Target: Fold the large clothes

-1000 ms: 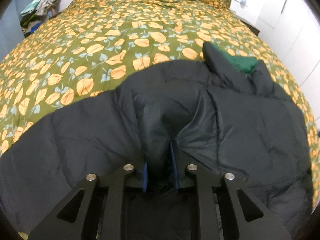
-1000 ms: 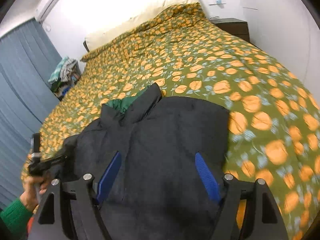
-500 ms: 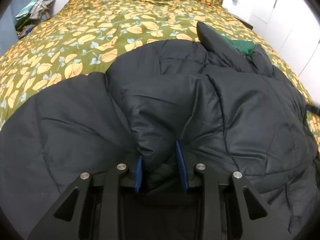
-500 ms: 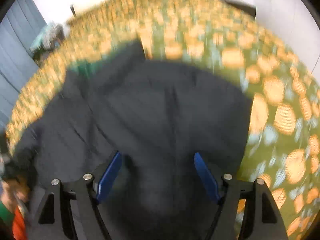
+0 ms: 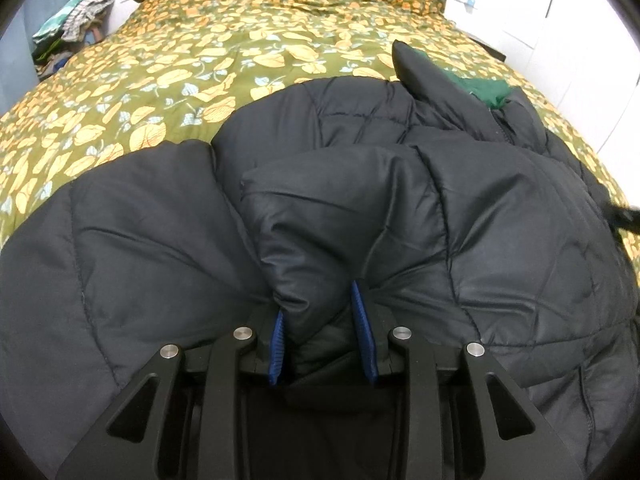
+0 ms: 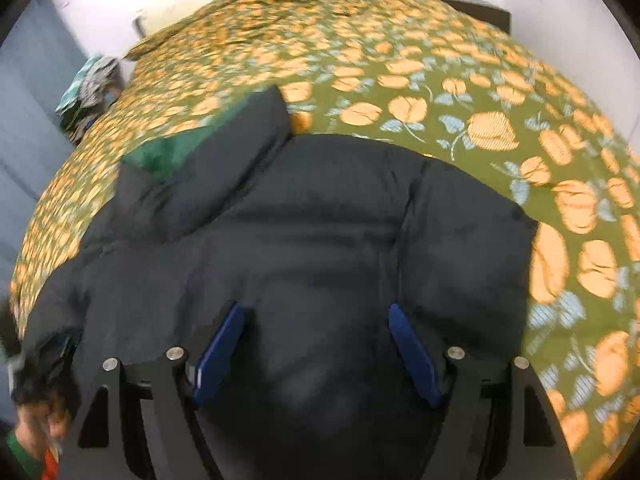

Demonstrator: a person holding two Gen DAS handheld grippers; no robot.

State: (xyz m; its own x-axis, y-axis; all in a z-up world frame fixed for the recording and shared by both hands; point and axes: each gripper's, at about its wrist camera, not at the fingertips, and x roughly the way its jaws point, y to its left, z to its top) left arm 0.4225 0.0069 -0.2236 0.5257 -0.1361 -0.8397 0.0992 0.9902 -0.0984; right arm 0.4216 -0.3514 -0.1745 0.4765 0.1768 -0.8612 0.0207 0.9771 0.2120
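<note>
Where the jacket lies: black quilted jacket (image 5: 500,216) spread over the near end of the bed (image 5: 248,64), reaching close to the bed's near edge.
Left tool: the left tool (image 5: 322,336) is clenched on a bunched fold of the jacket, blue pads pressed into the fabric on both sides.
Right tool: the right tool (image 6: 316,344) hangs released over the jacket's middle, blue pads wide apart (nothing between them but the surface below).
Collar: collar (image 6: 236,152) points toward the head of the bed, green lining (image 6: 168,154) showing beside it.
Bedspread: olive with orange flowers.
Far left corner: pile of clothes (image 5: 74,20) beside the bed.
</note>
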